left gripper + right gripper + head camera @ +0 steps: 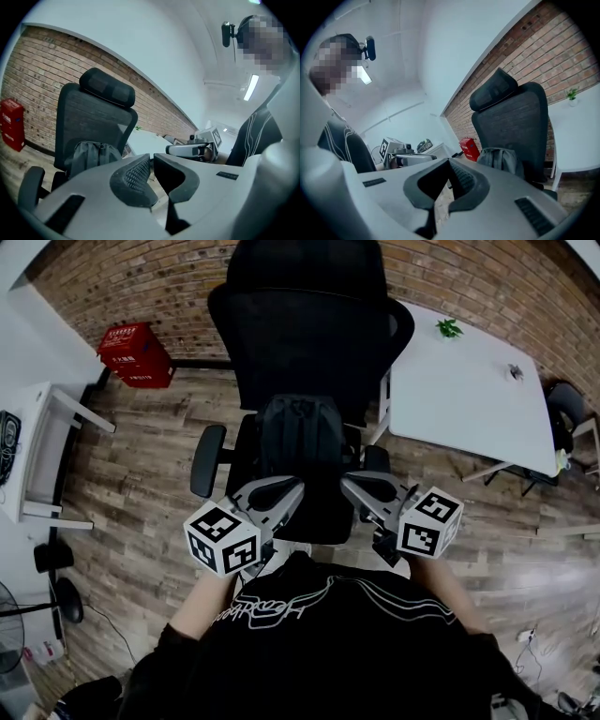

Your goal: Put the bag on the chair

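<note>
On the chair [300,324], bag [300,442] sits seemingly upright; left gripper [294,489], right gripper [349,486] jaws clenched.

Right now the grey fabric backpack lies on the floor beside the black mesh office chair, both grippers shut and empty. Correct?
No: the grey fabric backpack stands on the seat of the black mesh office chair, per the head view. Left gripper and right gripper: shut, empty.
</note>
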`<action>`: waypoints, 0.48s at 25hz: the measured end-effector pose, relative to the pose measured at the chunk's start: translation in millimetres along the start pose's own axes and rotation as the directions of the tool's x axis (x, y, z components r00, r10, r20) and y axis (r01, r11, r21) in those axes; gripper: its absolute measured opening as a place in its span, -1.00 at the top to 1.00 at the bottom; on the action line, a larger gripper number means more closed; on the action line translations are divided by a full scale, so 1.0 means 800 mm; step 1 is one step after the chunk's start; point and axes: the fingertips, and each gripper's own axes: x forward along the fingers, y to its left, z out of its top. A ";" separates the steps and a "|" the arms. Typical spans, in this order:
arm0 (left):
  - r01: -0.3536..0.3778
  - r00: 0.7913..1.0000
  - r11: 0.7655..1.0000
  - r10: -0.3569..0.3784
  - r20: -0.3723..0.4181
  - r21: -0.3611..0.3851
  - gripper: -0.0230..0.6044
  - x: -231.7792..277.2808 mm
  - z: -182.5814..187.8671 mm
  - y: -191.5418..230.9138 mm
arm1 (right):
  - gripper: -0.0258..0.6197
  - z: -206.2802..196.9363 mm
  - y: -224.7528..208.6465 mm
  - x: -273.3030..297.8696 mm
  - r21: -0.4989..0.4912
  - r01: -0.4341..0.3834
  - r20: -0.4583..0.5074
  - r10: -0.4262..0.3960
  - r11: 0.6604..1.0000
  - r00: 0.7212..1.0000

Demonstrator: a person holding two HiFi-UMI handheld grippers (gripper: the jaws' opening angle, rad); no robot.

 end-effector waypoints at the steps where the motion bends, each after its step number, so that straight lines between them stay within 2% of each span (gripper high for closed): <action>1: -0.003 1.000 1.000 0.003 0.004 0.001 0.78 0.000 0.002 0.003 | 0.93 0.001 -0.002 -0.001 0.002 0.006 0.008 -0.006 1.000 1.000; 12: 0.004 0.999 1.000 -0.004 -0.032 -0.004 0.78 -0.001 -0.001 0.028 | 0.93 0.001 -0.007 0.019 0.029 0.020 0.026 -0.021 0.999 0.999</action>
